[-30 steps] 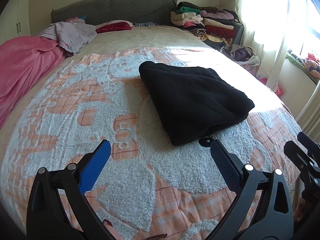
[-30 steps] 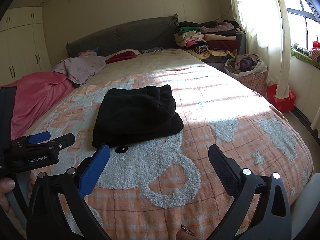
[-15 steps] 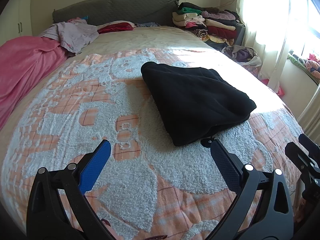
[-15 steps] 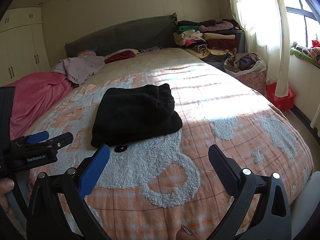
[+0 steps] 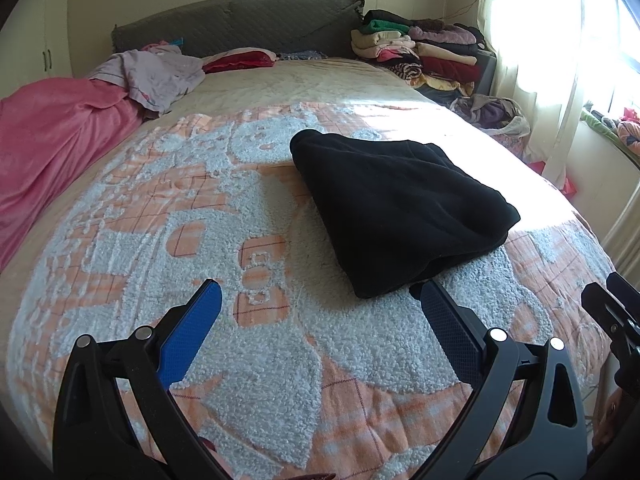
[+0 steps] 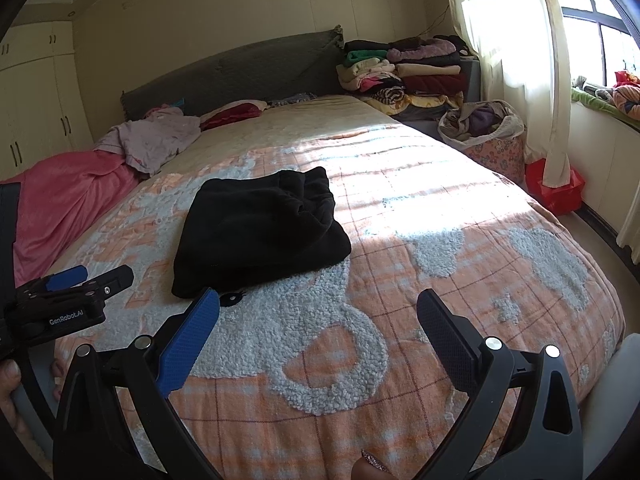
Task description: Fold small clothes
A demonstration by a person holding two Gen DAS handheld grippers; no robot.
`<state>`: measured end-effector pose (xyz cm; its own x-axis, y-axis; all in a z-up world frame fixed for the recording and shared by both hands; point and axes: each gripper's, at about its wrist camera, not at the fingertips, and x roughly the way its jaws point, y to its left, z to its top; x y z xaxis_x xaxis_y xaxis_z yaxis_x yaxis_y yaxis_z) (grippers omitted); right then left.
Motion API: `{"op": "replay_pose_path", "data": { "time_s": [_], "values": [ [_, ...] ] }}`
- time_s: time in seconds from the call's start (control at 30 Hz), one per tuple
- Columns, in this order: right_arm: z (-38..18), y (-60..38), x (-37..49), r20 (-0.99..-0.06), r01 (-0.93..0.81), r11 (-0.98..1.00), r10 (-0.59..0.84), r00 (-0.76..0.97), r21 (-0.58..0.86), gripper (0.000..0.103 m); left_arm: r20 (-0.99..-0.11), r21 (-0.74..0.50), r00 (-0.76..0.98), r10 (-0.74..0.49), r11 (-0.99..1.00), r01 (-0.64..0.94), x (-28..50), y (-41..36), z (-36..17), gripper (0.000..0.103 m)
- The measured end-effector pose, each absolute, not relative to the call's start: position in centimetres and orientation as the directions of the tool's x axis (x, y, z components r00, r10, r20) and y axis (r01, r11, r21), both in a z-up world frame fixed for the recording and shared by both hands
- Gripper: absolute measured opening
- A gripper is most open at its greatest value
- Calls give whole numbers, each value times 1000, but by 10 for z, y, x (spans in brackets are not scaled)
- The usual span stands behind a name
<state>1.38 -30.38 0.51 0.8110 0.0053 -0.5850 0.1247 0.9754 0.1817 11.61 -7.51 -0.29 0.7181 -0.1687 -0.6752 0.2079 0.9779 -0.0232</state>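
Lying folded on the bed (image 5: 120, 280), the black garment (image 5: 396, 208) looks finished; left gripper (image 5: 316, 304) and right gripper (image 6: 318, 312) hover near, jaws wide, empty.

Legible markings: one brand label.
In the right wrist view, the white lettering "GenRobot.AI" stands on the black body of the left gripper (image 6: 88, 278), at the near left edge of the scene. The orange patch woven into the blanket (image 5: 262, 276) in the left wrist view carries raised letter-like shapes; these cannot be read with certainty. No other text, numbers or signs are legible.
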Motion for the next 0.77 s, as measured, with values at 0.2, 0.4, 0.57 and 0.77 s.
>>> {"op": "replay_pose_path", "data": {
  "time_s": [0.2,0.4,0.57,0.77],
  "values": [
    [-5,-350,-1,-617,291,931,-99,780,218,98,-678,-68,718,-159,986,153,121,-57,1,94],
    [-23,-469,-62,-660,619,770,-387,645,153,98,-682,-187,718,-138,982,11,150,31,17,93],
    [-63,-590,-137,-723,874,485,-594,353,28,98,-712,-138,693,111,946,-293,189,164,20,94],
    [-115,-696,-200,-791,967,250,-602,112,-53,98,-775,9,499,388,796,-605,222,335,-11,94]
  ]
}}
